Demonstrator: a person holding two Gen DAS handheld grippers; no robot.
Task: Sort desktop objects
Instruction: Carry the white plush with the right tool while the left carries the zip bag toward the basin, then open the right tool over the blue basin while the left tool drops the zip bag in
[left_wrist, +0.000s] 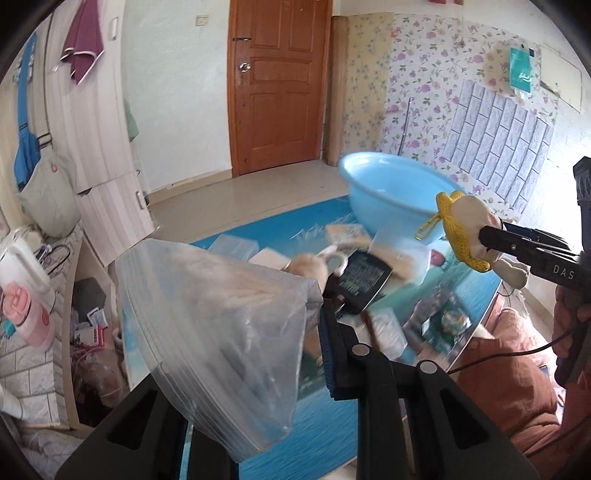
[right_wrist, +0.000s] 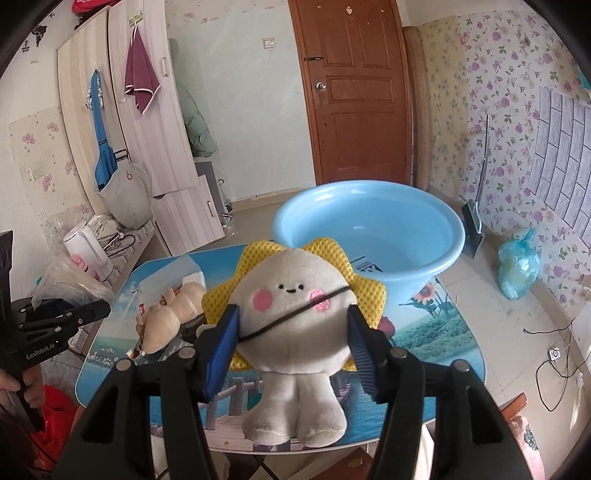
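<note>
**Plush toy held short of the basin, bag raised on the other side**

Our right gripper (right_wrist: 291, 343) is clamped on the plush toy (right_wrist: 295, 314) by its round head, one blue pad on each cheek, and the toy hangs clear of the table (right_wrist: 443, 332). Its long axis runs upright, legs dangling toward us, yellow mesh collar behind the head. The relation that matters next, as we judge it: the blue basin (right_wrist: 369, 229) stands straight ahead of the fingers at the table's far edge, open side up, so a forward carry and a release over the rim would drop the toy in. The right hand is plainly the nearer one; in the left wrist view the toy (left_wrist: 469, 229) sits just in front of the basin's (left_wrist: 388, 192) near wall.

Our left gripper (left_wrist: 328, 332) pinches a clear zip bag (left_wrist: 221, 332) by one edge, lifted over the table's near left corner, well apart from the basin.

We count one basin, one held plush, one held bag, a second beige plush (right_wrist: 173, 314) lying near the left edge, and one black packet (left_wrist: 362, 280) mid-table. Other flat packets lie around it, too blurred to count.
</note>
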